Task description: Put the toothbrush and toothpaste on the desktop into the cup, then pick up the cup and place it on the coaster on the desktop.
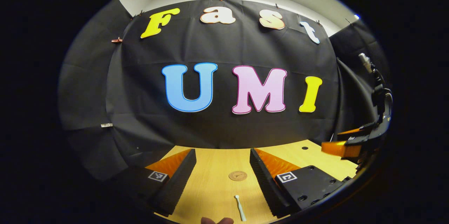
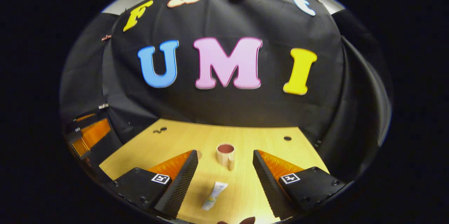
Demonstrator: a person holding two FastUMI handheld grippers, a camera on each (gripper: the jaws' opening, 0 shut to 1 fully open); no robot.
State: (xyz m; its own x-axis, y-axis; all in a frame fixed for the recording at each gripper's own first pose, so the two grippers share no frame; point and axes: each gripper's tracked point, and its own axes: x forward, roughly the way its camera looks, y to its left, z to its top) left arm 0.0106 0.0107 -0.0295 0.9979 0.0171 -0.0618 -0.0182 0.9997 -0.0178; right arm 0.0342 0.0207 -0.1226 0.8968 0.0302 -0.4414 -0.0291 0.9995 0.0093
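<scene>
In the left gripper view a white toothbrush (image 1: pixel 240 208) lies on the wooden desktop (image 1: pixel 214 182), between the wide-apart fingers of my open left gripper (image 1: pixel 221 157). A round brown coaster (image 1: pixel 238 175) lies a little beyond it. The right gripper (image 1: pixel 342 147) and its mount show at the right edge of that view. In the right gripper view a small beige cup (image 2: pixel 225 155) stands upright mid-desk with its handle toward me. A white toothpaste tube (image 2: pixel 214 196) lies in front of it, between the fingers of my open right gripper (image 2: pixel 225 159). The left gripper (image 2: pixel 89 136) sits at the far left.
The desktop (image 2: pixel 168 143) has small dark holes near its back edge (image 2: pixel 287 138) and ends at the black cloth wall close behind. A fingertip (image 1: pixel 216 221) shows at the bottom of the left gripper view.
</scene>
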